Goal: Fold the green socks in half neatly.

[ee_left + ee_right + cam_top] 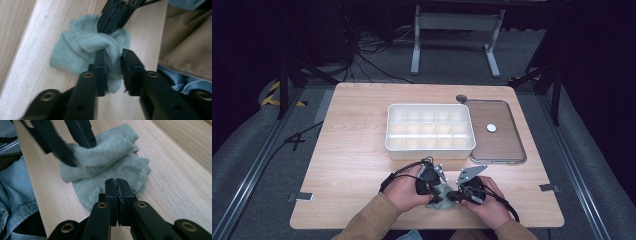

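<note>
A pale grey-green sock (440, 203) (80, 47) (120, 167) lies crumpled near the table's front edge, between the person's two hands. My left gripper (438, 198) (114, 53) has its jaws partly apart, with a raised fold of the sock in the gap; the pads do not press on it. In the right gripper view the same jaws (82, 152) straddle that fold from the upper left. My right gripper (451, 196) (116, 181) has its jaws closed together on the sock's fabric. In the left gripper view it (107, 28) meets the sock from above, where the fabric bunches.
A white compartment box (430, 149) stands mid-table. Right of it lies a clear lid (507, 150) with a small white disc (491, 128) on it, and a dark round piece (461, 98) at its far corner. The table's front edge (362, 222) is just behind the hands.
</note>
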`<state>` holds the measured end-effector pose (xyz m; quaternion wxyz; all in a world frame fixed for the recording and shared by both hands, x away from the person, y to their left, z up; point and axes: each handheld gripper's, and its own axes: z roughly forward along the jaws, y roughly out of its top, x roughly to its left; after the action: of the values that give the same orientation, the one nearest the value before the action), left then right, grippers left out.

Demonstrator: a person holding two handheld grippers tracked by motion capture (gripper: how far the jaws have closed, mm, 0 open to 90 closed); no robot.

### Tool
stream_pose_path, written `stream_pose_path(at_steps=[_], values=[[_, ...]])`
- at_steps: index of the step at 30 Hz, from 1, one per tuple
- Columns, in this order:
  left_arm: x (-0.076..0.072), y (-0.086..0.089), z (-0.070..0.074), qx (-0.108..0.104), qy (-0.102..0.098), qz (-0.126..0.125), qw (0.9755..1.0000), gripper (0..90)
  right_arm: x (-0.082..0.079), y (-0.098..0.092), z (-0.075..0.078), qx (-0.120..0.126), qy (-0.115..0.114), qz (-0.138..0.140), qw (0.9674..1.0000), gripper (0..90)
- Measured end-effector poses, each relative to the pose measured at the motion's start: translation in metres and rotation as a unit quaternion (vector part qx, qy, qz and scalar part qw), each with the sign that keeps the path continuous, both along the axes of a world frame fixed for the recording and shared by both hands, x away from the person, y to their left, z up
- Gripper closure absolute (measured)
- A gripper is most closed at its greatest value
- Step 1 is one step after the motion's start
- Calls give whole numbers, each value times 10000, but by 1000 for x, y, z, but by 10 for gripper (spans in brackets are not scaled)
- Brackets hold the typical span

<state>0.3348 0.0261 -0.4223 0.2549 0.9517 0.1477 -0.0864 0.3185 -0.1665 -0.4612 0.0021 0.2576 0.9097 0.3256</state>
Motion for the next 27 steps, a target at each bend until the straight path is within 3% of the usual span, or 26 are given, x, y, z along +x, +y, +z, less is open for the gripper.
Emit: stream_pose_path(at_steps=[1, 6, 8, 12, 17, 22, 25, 27], values=[[0, 7, 6, -270, -75, 106, 9996, 596, 0, 0, 0, 4, -8, 6, 10000, 883], [1, 26, 20, -477, -219, 472, 9975, 666, 1, -1, 0, 27, -5, 25, 10000, 883], [1, 31, 22, -397, -167, 548, 9976, 691, 1, -1, -1, 54, -5, 44, 10000, 883], [-3, 25, 13, 87, 15, 422, 9991, 755, 1, -1, -1, 55, -9, 46, 10000, 881], [-7, 8, -1, 102, 250, 376, 9989, 706, 1, -1, 0, 23, -25, 40, 10000, 881], [-5, 4, -7, 252, 387, 390, 9982, 784, 0, -1, -1, 26, -49, 34, 10000, 882], [-7, 3, -8, 363, 658, 483, 9960, 781, 0, -1, -1, 63, -46, 38, 10000, 882], [-9, 3, -6, 501, 713, 490, 9950, 745, -1, -1, -1, 30, -65, 34, 10000, 882]])
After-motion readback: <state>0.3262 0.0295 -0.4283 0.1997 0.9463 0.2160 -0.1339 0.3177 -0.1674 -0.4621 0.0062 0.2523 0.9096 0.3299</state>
